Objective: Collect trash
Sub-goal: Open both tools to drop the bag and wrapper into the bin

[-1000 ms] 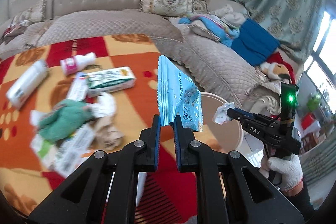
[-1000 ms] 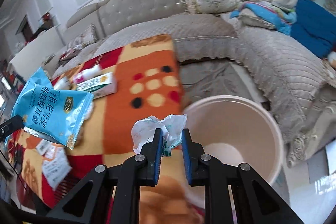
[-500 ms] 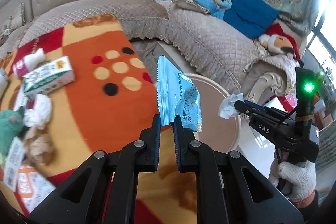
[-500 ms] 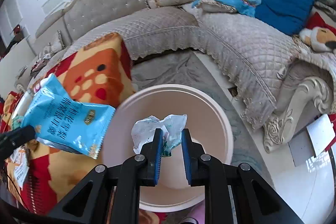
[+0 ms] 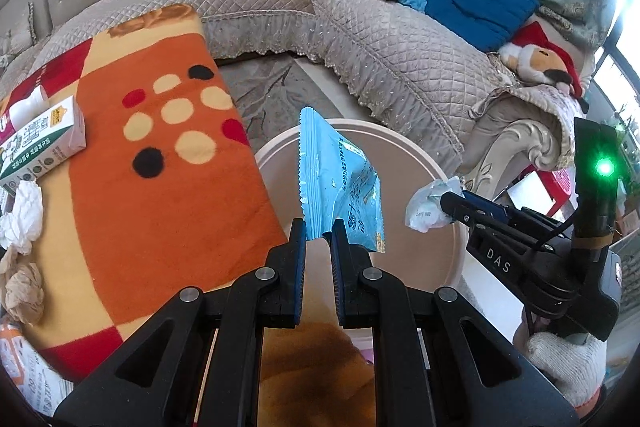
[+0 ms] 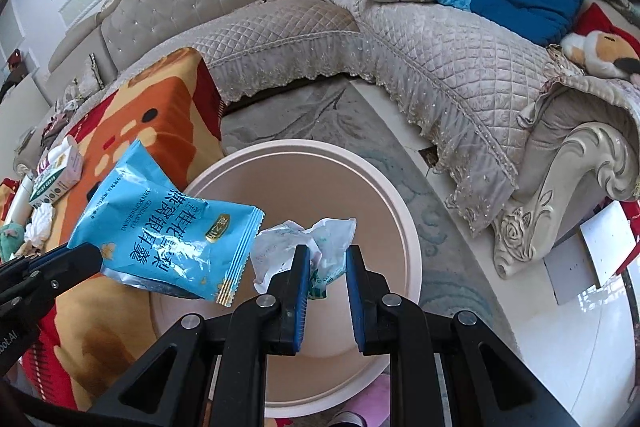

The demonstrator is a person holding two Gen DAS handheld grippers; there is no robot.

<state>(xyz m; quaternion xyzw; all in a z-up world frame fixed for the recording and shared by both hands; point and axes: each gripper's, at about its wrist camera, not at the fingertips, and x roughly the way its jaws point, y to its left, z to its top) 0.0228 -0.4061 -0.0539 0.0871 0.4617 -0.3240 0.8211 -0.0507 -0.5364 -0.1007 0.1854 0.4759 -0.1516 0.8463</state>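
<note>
Below my grippers the bin mouth gapes clear. My blue packet and crumpled wrapper nearly touch; the blanket crowds the bin's left rim.

The blue snack packet blocks the middle of the bin's opening in the left wrist view, and the fingers cover its near rim. In the right wrist view, packet and crumpled wrapper mask the bin's floor, so its contents can't be told. At nine o'clock in the left view, the carton and a bottle run off the edge. The gloved hand is clipped at five o'clock. Print on the wrapper is too small to read.
</note>
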